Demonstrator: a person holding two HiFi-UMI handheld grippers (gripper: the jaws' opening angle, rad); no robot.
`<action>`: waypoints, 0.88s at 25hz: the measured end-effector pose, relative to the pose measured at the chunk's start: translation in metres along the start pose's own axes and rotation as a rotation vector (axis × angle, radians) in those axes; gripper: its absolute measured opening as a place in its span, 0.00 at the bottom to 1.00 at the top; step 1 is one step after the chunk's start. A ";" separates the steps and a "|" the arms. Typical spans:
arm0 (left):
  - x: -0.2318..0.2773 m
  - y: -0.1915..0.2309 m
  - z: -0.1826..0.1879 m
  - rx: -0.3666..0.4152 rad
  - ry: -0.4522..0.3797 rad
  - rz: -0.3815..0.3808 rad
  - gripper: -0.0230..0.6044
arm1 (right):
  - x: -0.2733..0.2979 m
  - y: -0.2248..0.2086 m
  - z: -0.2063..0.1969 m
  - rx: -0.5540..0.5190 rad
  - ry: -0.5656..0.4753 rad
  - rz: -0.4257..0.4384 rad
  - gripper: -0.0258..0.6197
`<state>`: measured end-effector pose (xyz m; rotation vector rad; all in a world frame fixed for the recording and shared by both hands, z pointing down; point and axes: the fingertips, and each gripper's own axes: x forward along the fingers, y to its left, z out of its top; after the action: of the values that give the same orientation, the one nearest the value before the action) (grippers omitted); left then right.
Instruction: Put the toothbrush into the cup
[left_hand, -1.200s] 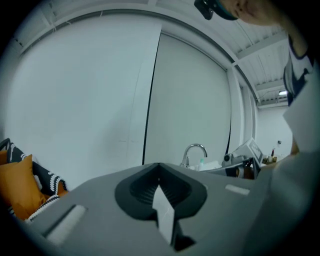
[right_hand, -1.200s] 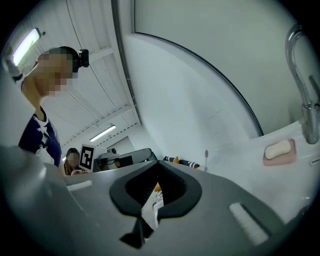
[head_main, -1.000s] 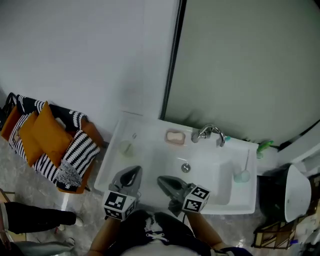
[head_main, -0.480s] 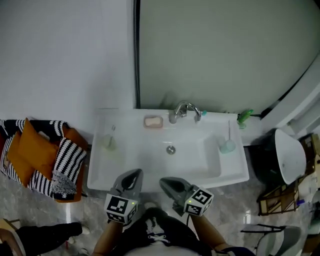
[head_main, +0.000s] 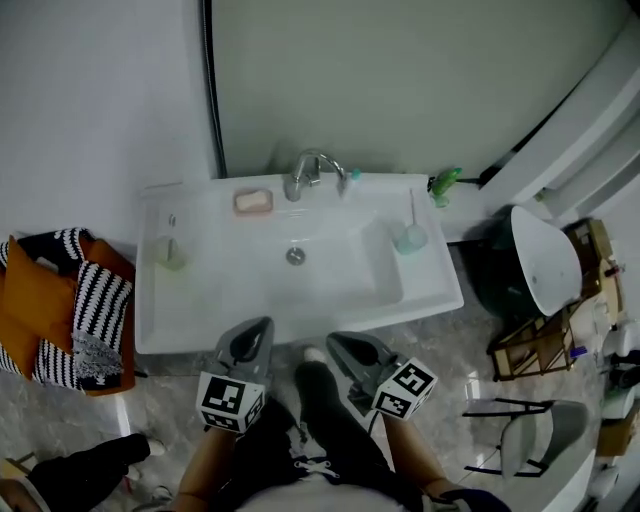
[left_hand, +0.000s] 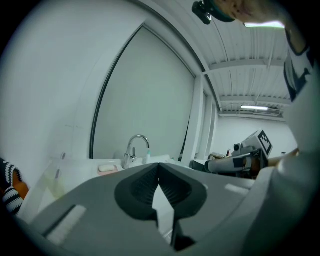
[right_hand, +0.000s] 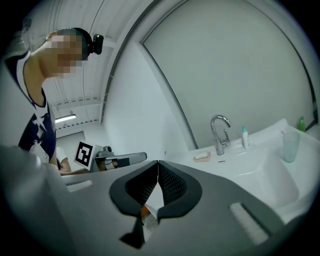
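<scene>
**Both tools shut and empty, short of the sink**

Head view: the left gripper (head_main: 258, 330) and the right gripper (head_main: 340, 345) are side by side, low in front of the person's body. Both point at the near rim of the sink (head_main: 420, 300). A bluish cup (head_main: 410, 240) stands ahead and to the right of the right gripper. A thin stick (head_main: 412, 208) rises from it; I judge it is the toothbrush, but it is too small to be sure. A pale cup (head_main: 170, 254) stands ahead and to the left of the left gripper. With two cups, a reach could go to the wrong one.

Left gripper view: the jaws meet at their tips and nothing is between them. The tool points almost level at the faucet (left_hand: 135, 147), and the pale cup is far to its left.

Right gripper view: the jaws are pressed together and hold nothing. The bluish cup is ahead and well to the right. If the jaws arrive there closed, I think they may push the thin handle and tip this light cup.
</scene>
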<state>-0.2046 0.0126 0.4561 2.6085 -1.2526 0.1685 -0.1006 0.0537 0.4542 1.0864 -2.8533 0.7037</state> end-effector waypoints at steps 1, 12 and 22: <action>0.004 -0.006 0.002 0.005 -0.006 -0.003 0.04 | -0.006 -0.005 0.003 -0.005 -0.010 -0.015 0.05; 0.098 -0.050 0.030 0.057 -0.051 0.022 0.04 | -0.060 -0.111 0.050 0.007 -0.047 -0.073 0.05; 0.217 -0.101 0.030 0.071 -0.012 0.013 0.04 | -0.116 -0.237 0.099 -0.004 -0.027 -0.139 0.09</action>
<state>0.0100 -0.0976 0.4550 2.6654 -1.2899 0.2036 0.1524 -0.0701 0.4421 1.2875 -2.7653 0.6792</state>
